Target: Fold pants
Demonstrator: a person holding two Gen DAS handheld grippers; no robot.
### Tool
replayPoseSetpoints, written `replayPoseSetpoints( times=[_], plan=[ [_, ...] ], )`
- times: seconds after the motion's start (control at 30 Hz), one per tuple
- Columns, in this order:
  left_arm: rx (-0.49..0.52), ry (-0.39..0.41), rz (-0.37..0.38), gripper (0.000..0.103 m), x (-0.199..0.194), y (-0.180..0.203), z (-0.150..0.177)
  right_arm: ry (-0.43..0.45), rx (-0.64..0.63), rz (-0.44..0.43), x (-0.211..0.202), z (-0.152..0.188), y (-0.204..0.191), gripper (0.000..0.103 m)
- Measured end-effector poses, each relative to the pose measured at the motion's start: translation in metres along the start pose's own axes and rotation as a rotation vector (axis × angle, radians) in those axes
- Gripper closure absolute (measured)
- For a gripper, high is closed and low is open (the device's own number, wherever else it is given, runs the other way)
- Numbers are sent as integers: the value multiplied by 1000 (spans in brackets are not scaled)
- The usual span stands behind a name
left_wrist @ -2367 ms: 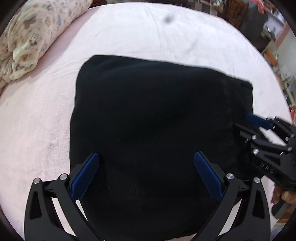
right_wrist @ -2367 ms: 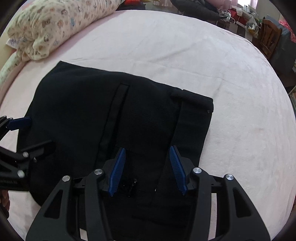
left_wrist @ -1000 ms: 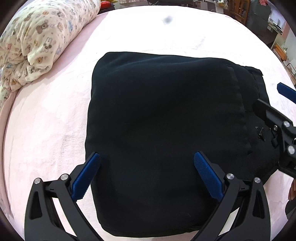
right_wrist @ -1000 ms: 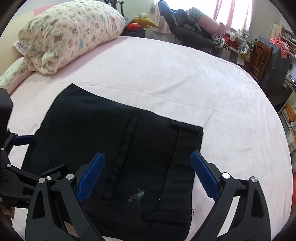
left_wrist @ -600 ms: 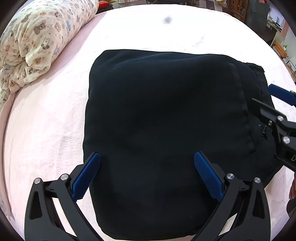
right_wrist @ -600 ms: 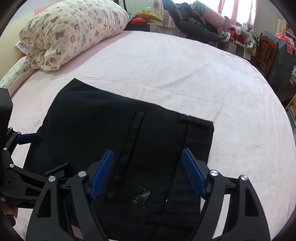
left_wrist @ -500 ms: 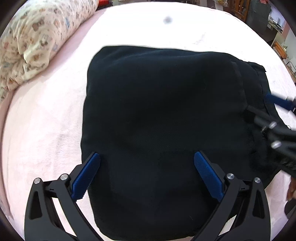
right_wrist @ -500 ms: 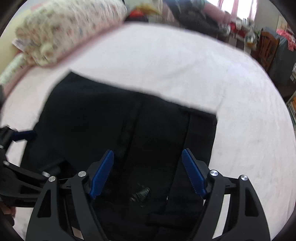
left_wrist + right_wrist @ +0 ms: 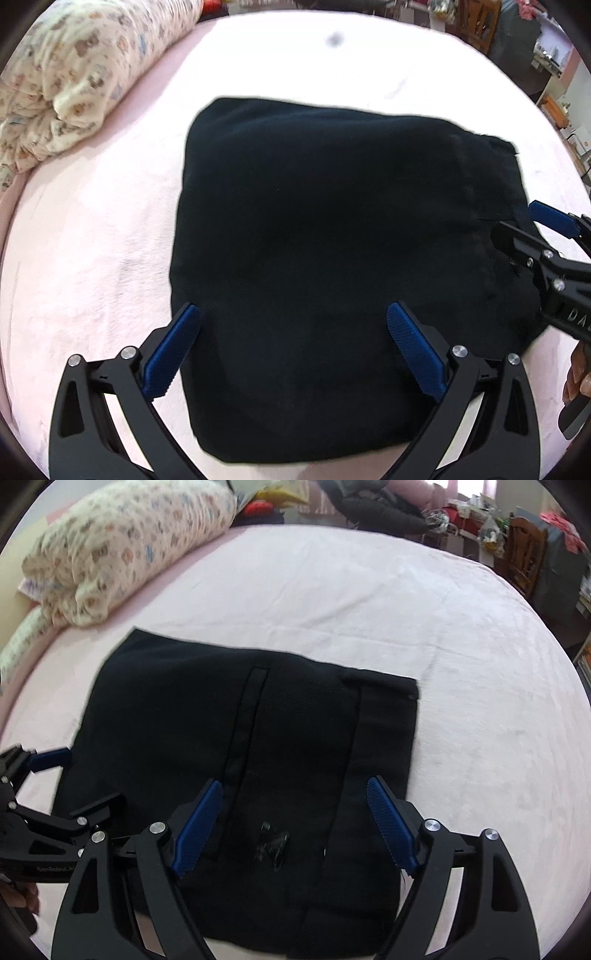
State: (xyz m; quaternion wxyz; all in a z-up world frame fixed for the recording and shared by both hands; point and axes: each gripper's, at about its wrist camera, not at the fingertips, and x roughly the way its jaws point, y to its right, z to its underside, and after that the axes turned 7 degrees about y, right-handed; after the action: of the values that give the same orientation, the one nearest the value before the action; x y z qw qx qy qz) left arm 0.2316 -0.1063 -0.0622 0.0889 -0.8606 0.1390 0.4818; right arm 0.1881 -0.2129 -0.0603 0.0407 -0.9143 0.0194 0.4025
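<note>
A pink bed [image 9: 369,602] fills both views, with a patterned quilt [image 9: 122,546] rolled at the upper left. The black pants [image 9: 332,258] lie folded into a flat block at mid-frame on the bed. The left tool [image 9: 291,347] stands wide over their lower edge, pads clear of the cloth; the right tool [image 9: 295,823], wide too, has just been opening a little more, over the cloth without gripping it.
</note>
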Motion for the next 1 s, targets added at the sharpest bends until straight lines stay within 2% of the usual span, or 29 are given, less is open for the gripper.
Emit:
replayPoseSetpoints(
  times=[0.17,0.23,0.3,0.37,0.43,0.5,0.6,0.63,0.77,0.87,1.0],
  plan=[
    [-17,94,33,2,-33,3,24,38,-2,-58,-37,31,-8,21],
    [-11,73,50,2,-31,7,38,10,-41,-39,-35,41,-14,20],
    [8,6,49,2,-14,9,45,-35,-97,-6,-22,50,-20,20],
    [34,1,41,2,-8,13,43,-34,-122,9,-20,47,-24,20],
    [15,7,41,2,-13,11,36,-21,-96,-2,-29,41,-22,20],
    [-16,54,52,2,-29,6,34,12,-66,-2,-40,39,-20,20],
    [-12,114,52,2,-54,0,32,46,-37,7,-57,40,-18,18],
    [-13,123,58,2,-62,-2,30,59,-31,11,-63,41,-19,14],
    [-35,168,71,2,-85,-10,39,95,-19,13,-85,48,-23,9],
    [-53,216,37,2,-106,-13,46,118,-10,26,-101,52,-27,6],
    [-78,260,8,2,-141,-8,70,140,-14,38,-116,57,-37,1]
  ],
)
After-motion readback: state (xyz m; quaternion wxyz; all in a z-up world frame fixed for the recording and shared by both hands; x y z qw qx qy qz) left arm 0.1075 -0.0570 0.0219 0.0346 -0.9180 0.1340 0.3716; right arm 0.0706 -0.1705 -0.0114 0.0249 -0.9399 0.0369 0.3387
